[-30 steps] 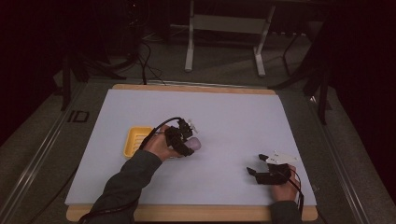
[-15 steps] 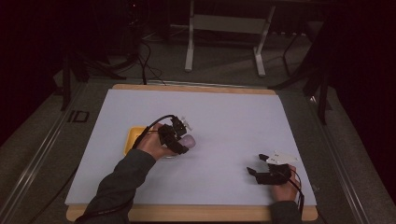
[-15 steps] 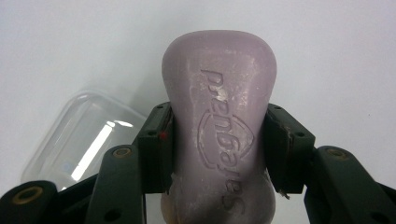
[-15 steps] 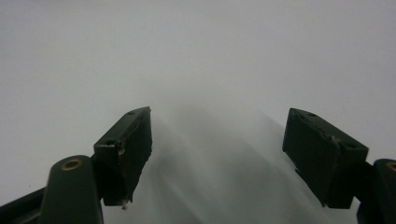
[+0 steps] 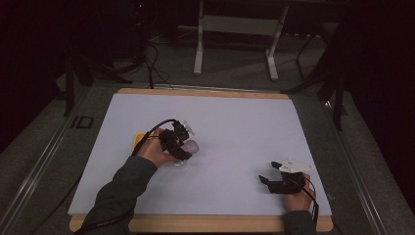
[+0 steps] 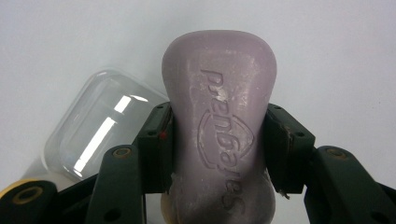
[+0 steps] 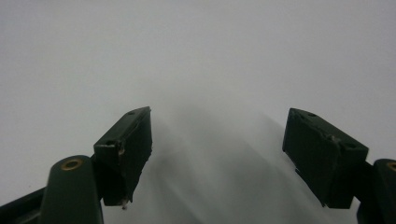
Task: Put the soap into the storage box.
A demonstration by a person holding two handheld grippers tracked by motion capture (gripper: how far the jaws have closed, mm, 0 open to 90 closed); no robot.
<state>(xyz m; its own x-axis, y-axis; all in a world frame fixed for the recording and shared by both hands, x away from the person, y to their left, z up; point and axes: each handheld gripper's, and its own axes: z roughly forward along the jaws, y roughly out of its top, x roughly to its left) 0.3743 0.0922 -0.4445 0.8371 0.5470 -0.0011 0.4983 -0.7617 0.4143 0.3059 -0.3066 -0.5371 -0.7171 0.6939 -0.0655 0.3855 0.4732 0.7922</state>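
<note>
Your left gripper [image 6: 217, 140] pinches the soap [image 6: 219, 126] across its narrow waist, one pad on each side, and the purple bar stands up through the centre of the left gripper view with its rounded head well past the jaws. In the high view that gripper [image 5: 178, 144] sits left of centre, soap [image 5: 190, 146] poking out toward the right. The waist is where the bar is thinnest and its sides curve, so the pads bear on slopes; squeeze unevenly or swing your wrist fast and the bar could pivot or slide out. Crumbs of soap already cling near the pads, which suggests the surface is soft and may shear under pressure.

The clear lid [image 6: 100, 123] lies at middle left of the left gripper view, just behind the left jaw. It looks light; brush it with that jaw and it will likely skid across the sheet [image 6: 327, 56]. Whether the soap is lifted clear of it I cannot tell. A yellow thing [image 5: 140, 142], partly hidden by your hand in the high view, lies at the left beside the gripper; I judge it the soap's dish, so lowering blind could mean landing on its rim.

Your right gripper [image 7: 217, 154] stands spread and empty over bare sheet, at lower right of the high view [image 5: 269, 174], well apart from the soap, too far to catch a slip
</note>
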